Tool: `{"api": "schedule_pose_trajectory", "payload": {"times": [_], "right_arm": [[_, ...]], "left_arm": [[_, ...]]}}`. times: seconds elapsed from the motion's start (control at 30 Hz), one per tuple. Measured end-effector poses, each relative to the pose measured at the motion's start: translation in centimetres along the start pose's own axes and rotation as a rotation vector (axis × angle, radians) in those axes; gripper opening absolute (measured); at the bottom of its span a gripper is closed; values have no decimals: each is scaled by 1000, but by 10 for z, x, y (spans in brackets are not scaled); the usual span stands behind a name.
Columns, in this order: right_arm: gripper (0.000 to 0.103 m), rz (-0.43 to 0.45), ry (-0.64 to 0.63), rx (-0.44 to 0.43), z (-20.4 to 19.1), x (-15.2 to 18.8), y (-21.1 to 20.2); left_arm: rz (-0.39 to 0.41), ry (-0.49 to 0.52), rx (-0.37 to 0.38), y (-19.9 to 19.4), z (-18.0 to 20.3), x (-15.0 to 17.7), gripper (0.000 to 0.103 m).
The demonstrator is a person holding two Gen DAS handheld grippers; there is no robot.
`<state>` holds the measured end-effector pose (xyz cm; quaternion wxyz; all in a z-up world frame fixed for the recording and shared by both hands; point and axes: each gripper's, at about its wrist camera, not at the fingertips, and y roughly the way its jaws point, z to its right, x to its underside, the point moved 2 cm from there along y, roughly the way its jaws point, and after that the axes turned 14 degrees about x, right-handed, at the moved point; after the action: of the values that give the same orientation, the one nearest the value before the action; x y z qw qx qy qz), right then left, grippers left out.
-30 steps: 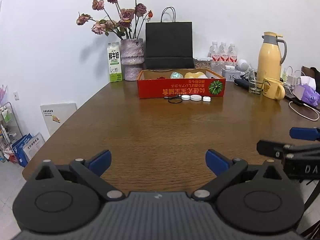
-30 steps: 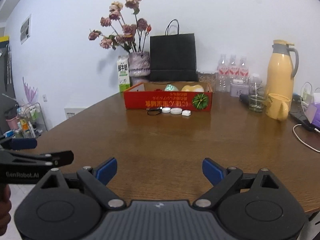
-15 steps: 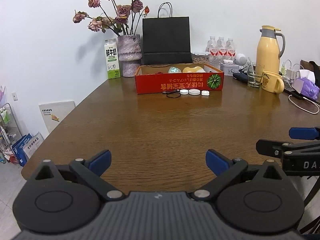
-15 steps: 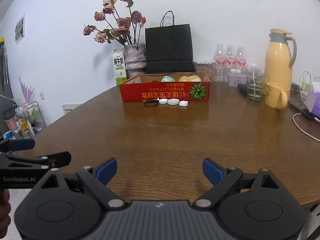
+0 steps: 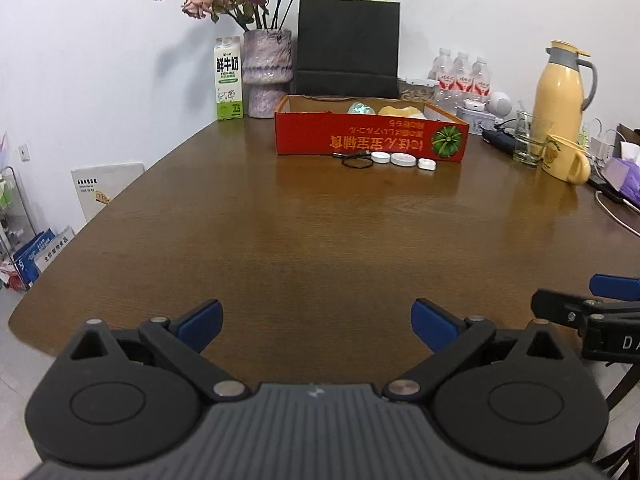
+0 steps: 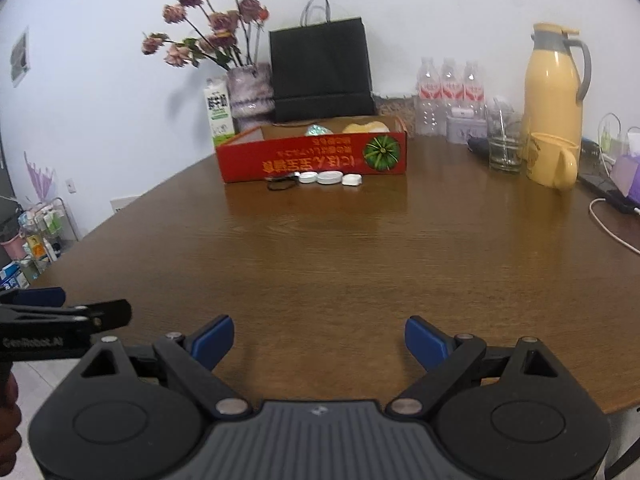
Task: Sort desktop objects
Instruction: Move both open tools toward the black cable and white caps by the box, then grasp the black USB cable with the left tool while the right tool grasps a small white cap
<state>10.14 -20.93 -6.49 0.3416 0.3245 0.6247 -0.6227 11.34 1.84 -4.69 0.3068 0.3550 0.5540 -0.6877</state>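
A red cardboard box (image 5: 370, 138) (image 6: 316, 158) stands at the far middle of the brown table (image 5: 320, 232), with a teal item and a yellow item inside. In front of it lie a black coiled cable (image 5: 354, 160) (image 6: 282, 183), two white round lids (image 5: 390, 157) (image 6: 320, 177) and a small white case (image 5: 427, 164) (image 6: 352, 179). My left gripper (image 5: 316, 322) is open and empty over the table's near edge. My right gripper (image 6: 319, 340) is open and empty beside it, also far from the objects.
At the back stand a milk carton (image 5: 229, 80), a vase of dried roses (image 5: 266, 72), a black paper bag (image 5: 347, 46) and water bottles (image 5: 462, 74). At right are a yellow thermos (image 5: 562, 84), a glass (image 5: 532, 142), a yellow mug (image 5: 566, 158) and white cables (image 5: 616, 216).
Both grippers have moved forward toward the box, which looks larger now. The views have tilted slightly downward. Both stay open and empty.
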Motion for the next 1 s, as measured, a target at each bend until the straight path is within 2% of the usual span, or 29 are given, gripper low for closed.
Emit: {"api": "schedule_pose_trajectory", "payload": {"times": [0.17,0.37,0.47,0.6,0.8,0.83,0.93,1.0], "right_arm": [[92,-6,22,-1,4,-32,33],[92,30,0,11,7,-92,90],[90,23,-35,13,5,-120,128],[84,-3,-82,-15,-5,-148,180],[81,-21,-166,-80,-33,-169,243],[77,-21,-172,-94,-37,-170,251],[66,-52,-191,-101,-46,-172,275],[66,-60,-181,-107,-48,-173,283]], "left_arm": [[65,-5,-10,29,-15,-42,103],[88,77,0,95,-28,-100,100],[63,122,84,135,-32,-125,97],[-23,132,220,196,-42,-145,93],[-44,194,241,255,-46,-156,88],[-47,190,248,261,-47,-157,87],[-80,141,253,276,-54,-163,77],[-93,121,254,282,-59,-165,69]]}}
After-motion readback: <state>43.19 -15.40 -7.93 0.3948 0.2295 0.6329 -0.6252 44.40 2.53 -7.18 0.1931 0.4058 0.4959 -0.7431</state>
